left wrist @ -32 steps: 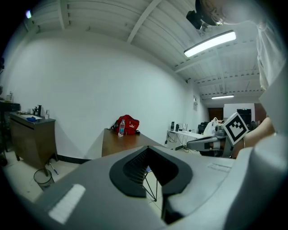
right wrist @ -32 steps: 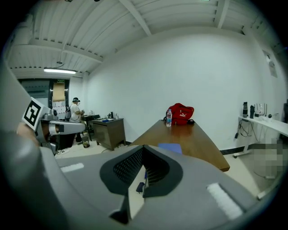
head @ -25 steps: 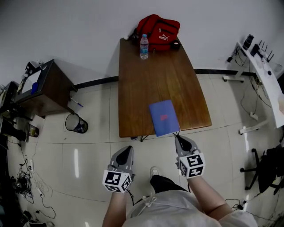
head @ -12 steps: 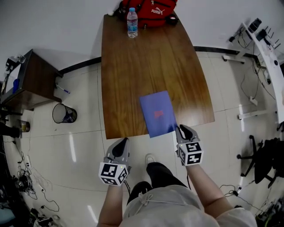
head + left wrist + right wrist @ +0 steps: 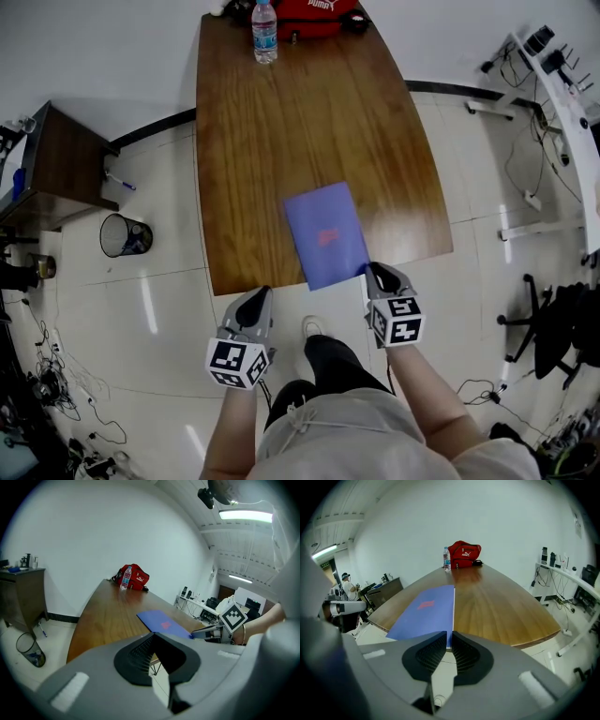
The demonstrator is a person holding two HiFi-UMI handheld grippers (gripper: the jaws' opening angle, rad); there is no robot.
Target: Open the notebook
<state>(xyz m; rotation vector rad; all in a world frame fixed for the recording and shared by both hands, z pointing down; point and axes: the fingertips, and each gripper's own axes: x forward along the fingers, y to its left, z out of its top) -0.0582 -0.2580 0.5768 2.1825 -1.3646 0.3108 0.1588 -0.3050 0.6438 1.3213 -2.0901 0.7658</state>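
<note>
One closed blue notebook (image 5: 325, 234) is pinched by the right gripper (image 5: 377, 273); left gripper (image 5: 258, 294) gapes empty.

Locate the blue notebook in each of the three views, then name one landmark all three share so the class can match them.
Head view: the notebook lies just below centre, at the near edge of the table.
Left gripper view: the notebook lies right of centre, seen at a low angle.
Right gripper view: the notebook lies left of centre, running away from the camera.
Shared landmark: the red bag at the table's far end.
</note>
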